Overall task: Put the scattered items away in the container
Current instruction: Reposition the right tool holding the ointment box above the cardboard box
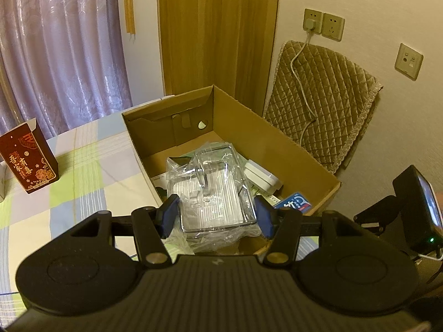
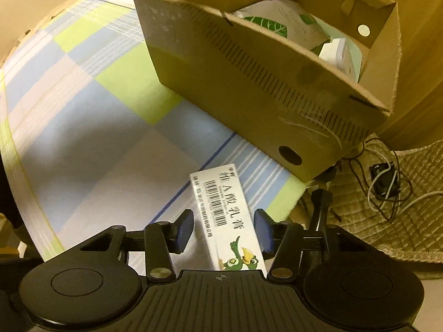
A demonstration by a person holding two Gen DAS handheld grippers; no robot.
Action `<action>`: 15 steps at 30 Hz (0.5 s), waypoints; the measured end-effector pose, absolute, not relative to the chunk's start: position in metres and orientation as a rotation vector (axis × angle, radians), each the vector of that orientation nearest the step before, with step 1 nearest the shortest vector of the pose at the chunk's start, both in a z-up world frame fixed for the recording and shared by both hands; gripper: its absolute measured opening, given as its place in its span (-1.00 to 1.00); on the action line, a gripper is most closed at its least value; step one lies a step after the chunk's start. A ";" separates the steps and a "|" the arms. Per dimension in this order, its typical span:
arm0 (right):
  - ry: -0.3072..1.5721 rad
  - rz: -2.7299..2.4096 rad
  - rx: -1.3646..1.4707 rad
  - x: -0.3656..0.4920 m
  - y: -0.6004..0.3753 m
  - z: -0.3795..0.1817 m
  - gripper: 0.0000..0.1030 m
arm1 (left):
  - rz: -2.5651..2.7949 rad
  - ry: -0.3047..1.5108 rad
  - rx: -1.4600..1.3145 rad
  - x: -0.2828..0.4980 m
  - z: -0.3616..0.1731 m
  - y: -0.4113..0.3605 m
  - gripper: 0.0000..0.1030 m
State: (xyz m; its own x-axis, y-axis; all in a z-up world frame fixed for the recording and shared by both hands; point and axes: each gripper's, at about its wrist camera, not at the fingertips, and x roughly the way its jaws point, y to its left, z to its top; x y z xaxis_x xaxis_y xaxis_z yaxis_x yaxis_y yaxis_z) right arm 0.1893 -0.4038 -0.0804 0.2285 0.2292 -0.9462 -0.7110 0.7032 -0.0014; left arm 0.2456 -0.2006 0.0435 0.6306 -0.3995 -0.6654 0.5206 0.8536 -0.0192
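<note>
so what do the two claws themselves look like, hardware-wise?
Both look identical: the left claw and right claw each have a matte black body with a ribbed centre panel, two round black discs, brass-coloured pivot pins and dark blue fingers. The right one shows a small crosshair mark on its body. No sleeves visible.

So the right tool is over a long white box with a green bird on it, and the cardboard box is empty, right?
Not quite. The cardboard box is not empty: the left wrist view shows a clear plastic case in wrap, a small white box and a blue packet in it. The right tool does sit over the long white box with the green bird.
</note>
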 end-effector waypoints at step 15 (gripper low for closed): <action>1.034 0.666 -0.357 0.154 -0.388 -0.022 -0.22 | -0.508 0.706 0.173 0.247 0.052 -0.190 0.03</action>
State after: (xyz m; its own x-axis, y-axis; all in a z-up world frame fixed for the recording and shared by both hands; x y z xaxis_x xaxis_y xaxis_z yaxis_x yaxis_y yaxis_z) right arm 0.1537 -0.3879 -0.0221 0.3416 0.3374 -0.8772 -0.6587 0.7517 0.0326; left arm 0.2470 -0.1898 0.0523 0.6460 -0.3863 -0.6583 0.5008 0.8654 -0.0163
